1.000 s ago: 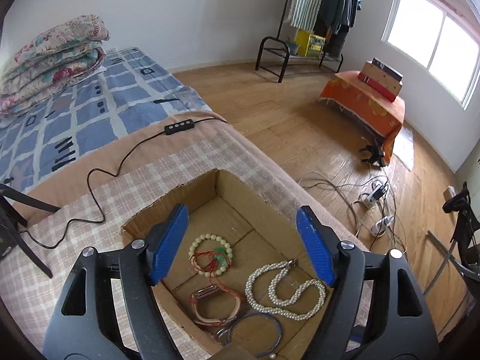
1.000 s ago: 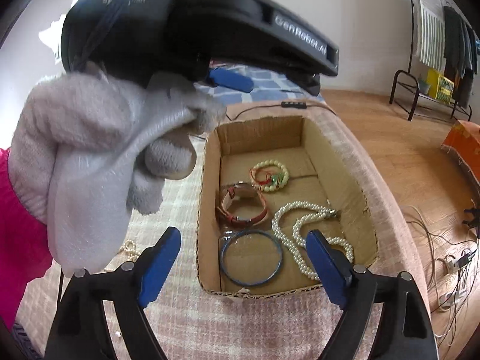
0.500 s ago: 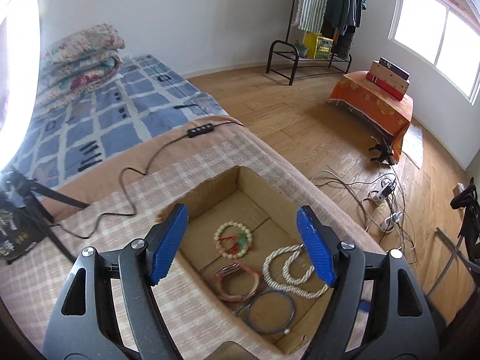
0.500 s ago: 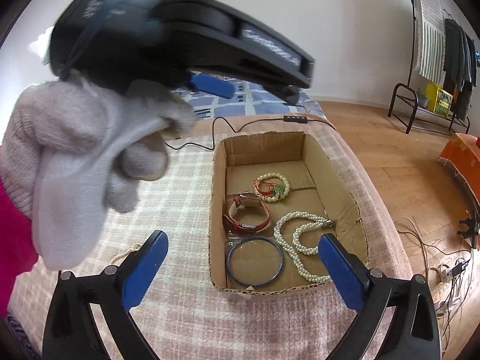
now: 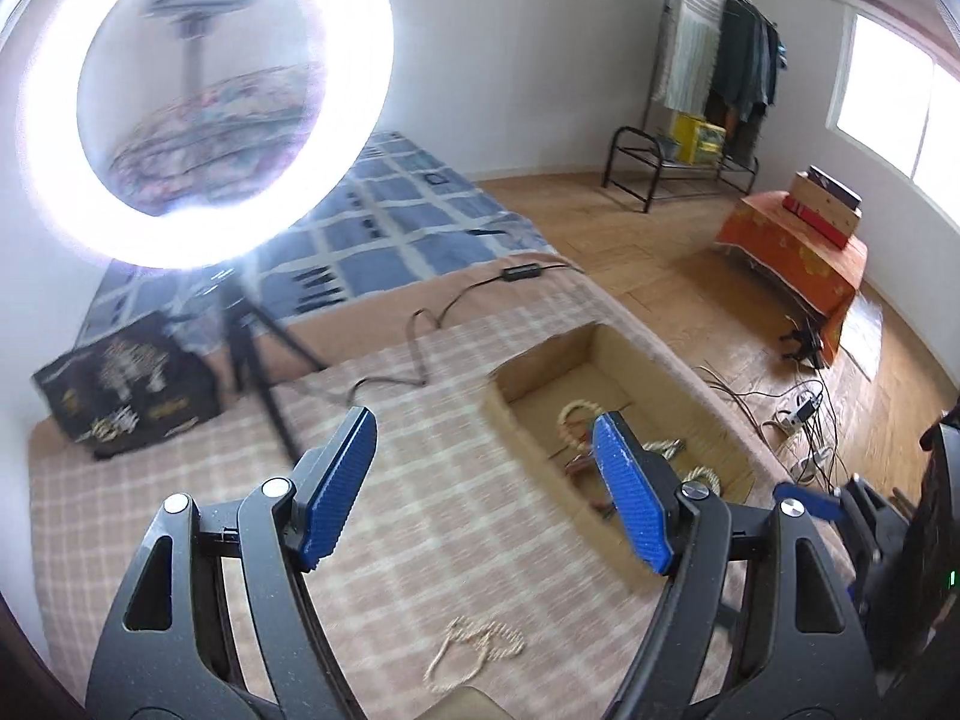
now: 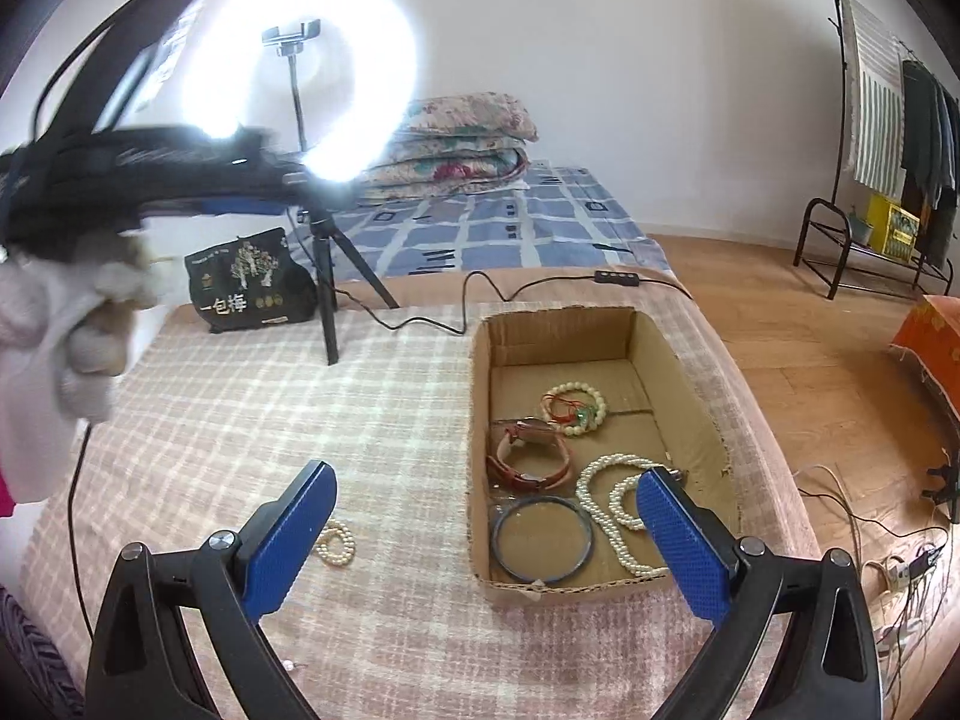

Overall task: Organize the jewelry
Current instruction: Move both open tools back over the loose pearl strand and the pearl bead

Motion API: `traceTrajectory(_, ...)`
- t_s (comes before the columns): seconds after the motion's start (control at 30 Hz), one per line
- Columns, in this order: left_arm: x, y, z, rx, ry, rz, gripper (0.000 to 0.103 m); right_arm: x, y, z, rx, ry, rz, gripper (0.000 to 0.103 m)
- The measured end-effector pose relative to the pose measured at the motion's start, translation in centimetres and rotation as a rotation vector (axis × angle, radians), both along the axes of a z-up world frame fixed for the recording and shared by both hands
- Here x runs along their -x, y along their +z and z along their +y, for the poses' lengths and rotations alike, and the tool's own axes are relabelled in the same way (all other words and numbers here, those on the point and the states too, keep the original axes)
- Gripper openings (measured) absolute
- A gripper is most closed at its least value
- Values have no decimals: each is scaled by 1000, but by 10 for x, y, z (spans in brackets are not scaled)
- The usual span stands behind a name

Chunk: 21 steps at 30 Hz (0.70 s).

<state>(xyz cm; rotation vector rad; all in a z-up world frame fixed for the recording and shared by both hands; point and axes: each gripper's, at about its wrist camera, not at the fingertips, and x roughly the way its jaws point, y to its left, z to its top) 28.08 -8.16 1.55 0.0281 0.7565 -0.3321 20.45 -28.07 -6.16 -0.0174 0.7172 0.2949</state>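
An open cardboard box (image 6: 690, 384) lies on the checked blanket (image 6: 300, 420). In it are a pale bead bracelet (image 6: 573, 408), a red-strap watch (image 6: 528, 456), a blue bangle (image 6: 543, 540) and a pearl necklace (image 6: 612, 504). A small pearl bracelet (image 6: 336, 543) lies on the blanket left of the box; it also shows in the left wrist view (image 5: 474, 654). My right gripper (image 6: 486, 534) is open and empty above the box's near left corner. My left gripper (image 5: 486, 492) is open and empty above the blanket, left of the box (image 5: 660, 372).
A lit ring light (image 6: 300, 60) on a tripod (image 6: 327, 276) stands at the blanket's far edge, next to a black bag (image 6: 246, 282). A cable (image 6: 456, 312) runs behind the box. Folded quilts (image 6: 462, 138) lie further back. The floor at the right holds cables and an orange-covered stand (image 5: 792, 240).
My left gripper has swung left, away from above the box to over the blanket, still open. My right gripper has pulled back slightly and stayed open.
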Motion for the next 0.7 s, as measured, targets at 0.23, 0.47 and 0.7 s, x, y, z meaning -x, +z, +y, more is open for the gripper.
traceTrajectory(0.23, 37, -15, 47, 28, 48, 32, 77, 12, -1, 17, -26, 60, 13, 101)
traceTrajectory(0.47, 55, -45, 58, 55, 57, 88, 77, 37, -5, 38, -14, 130, 32, 98)
traceTrajectory(0.7, 59, -73, 56, 56, 22, 148, 77, 69, -30, 60, -14, 170, 123, 90)
